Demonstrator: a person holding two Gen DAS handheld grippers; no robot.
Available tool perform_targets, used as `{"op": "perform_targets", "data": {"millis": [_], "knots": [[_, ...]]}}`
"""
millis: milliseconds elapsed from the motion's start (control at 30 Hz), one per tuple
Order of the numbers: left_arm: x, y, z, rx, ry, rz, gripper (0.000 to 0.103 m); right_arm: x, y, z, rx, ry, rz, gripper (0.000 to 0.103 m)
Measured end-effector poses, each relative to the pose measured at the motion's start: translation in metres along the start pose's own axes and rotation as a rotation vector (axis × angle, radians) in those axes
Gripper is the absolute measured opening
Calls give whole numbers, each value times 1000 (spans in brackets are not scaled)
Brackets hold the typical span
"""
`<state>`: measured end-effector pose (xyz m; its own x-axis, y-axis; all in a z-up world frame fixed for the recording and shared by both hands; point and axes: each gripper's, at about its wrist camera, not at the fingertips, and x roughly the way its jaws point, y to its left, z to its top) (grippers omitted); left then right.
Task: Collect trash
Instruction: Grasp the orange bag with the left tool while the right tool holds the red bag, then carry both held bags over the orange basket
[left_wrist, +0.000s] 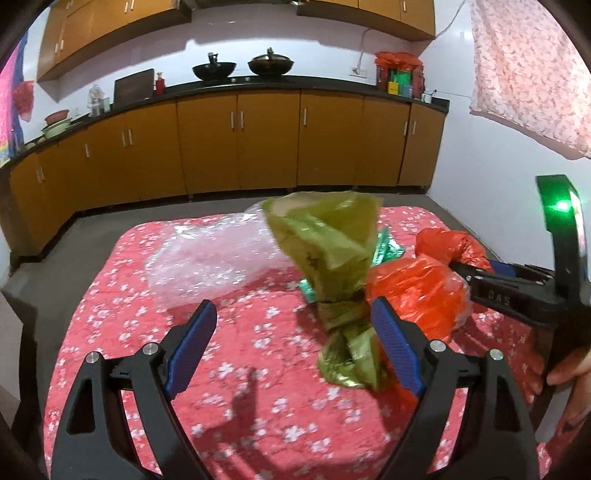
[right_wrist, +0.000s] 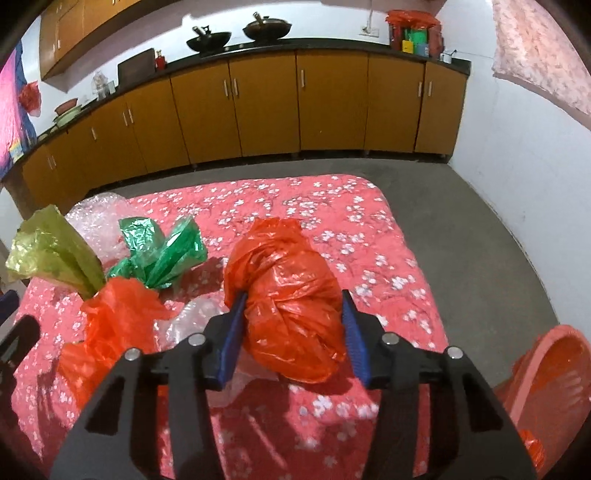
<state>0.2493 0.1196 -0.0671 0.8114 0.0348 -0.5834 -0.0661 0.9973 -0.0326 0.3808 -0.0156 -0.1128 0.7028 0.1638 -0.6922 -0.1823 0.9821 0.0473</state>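
On a red flowered cloth (right_wrist: 332, 221) lie several knotted plastic bags. My right gripper (right_wrist: 293, 332) is shut on an orange bag (right_wrist: 291, 295), with a blue pad pressed against each side. A second orange bag (right_wrist: 114, 321) sits to its left, touching an olive-green bag (right_wrist: 51, 251) and a shiny green bag (right_wrist: 159, 251). In the left wrist view my left gripper (left_wrist: 295, 343) stands open above the cloth with nothing between its pads. Its right finger (left_wrist: 397, 347) is next to the olive-green bag (left_wrist: 325, 236). Further right, the right gripper (left_wrist: 465, 264) grips the orange bag (left_wrist: 443, 240).
Bubble wrap (left_wrist: 207, 258) lies on the far left of the cloth, and clear plastic (right_wrist: 192, 317) lies near the bags. An orange basket (right_wrist: 546, 380) stands on the grey floor, right of the cloth. Brown kitchen cabinets (right_wrist: 258, 103) line the back wall. A hand (left_wrist: 569, 365) holds the right gripper.
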Motion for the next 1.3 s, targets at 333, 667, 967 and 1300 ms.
{"op": "perform_targets", "data": {"millis": [333,667,967,1300], "knots": [[-9,-41,2,61,-9,-90,81,-47,-42,-22,101,-79,-62,48],[23,-74,2,101,79,-57,61,-88,-69,-56,139,-79,-99,48],[26,-76,-9,94,108,-26,40,-106,-79,-71,165,-70,-102,48],[-20,-74,0,87,43,-31,39,-136,-74,-81,184,-87,-76,48]]}}
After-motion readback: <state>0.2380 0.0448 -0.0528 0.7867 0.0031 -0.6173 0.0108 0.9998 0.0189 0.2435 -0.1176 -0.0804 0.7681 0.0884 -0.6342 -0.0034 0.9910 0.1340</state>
